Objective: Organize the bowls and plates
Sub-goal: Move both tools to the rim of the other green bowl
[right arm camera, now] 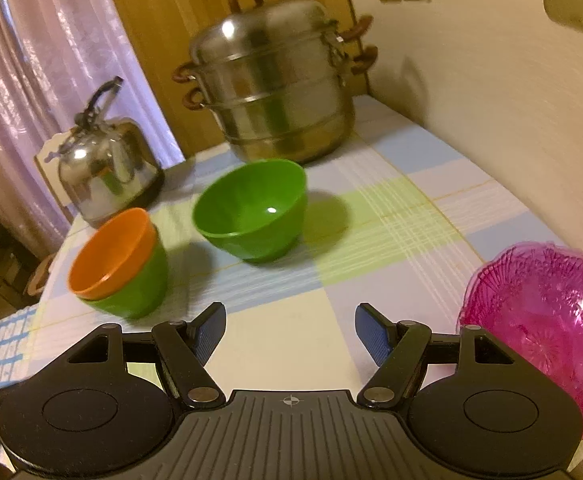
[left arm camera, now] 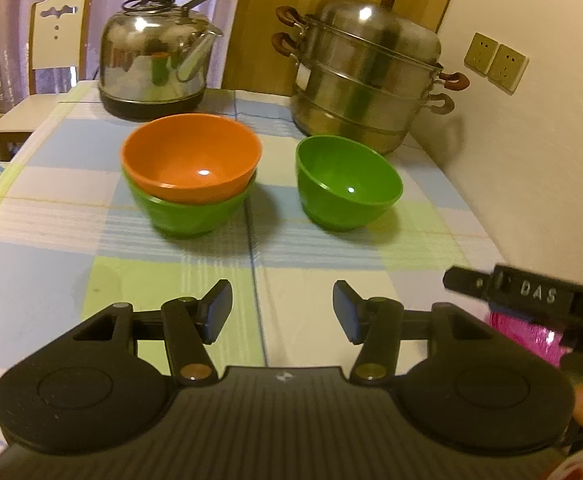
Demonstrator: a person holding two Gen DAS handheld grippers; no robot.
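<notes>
- Bench [left arm camera: 51, 280], covered in a checked cloth of blue, green, white and lilac squares; carries every item below
- Steamer pot [left arm camera: 367, 76], stainless, tiered, with a domed lid and brown handles; stands at the back of the bench against the wall; taken here as the landmark
- Kettle [left arm camera: 155, 56], stainless with a dark base and black handle; well to the left of the steamer pot, at the same back edge
- Single green bowl [left arm camera: 347, 184], upright; just in front of the steamer pot, apart from it
- Orange bowl [left arm camera: 191, 160], nested inside a lower green bowl [left arm camera: 187, 216]; the stack sits in front of the steamer pot and to its left, near the single green bowl but not touching it
- Pink bowl [right arm camera: 539, 320], translucent with a cut pattern and scalloped rim; far in front of the steamer pot on its right side, close beside the right tool
- Left tool [left arm camera: 282, 312], fingers spread wide, holding nothing; above the bench well in front of the steamer pot, aimed at the gap between the stack and the single green bowl
- Right tool [right arm camera: 290, 334], fingers spread wide, holding nothing; above the bench in front of the steamer pot
- Wall sockets [left arm camera: 495, 62], on the wall to the right of the steamer pot
- Chair [left arm camera: 55, 40], white and wood, beyond the kettle
</notes>
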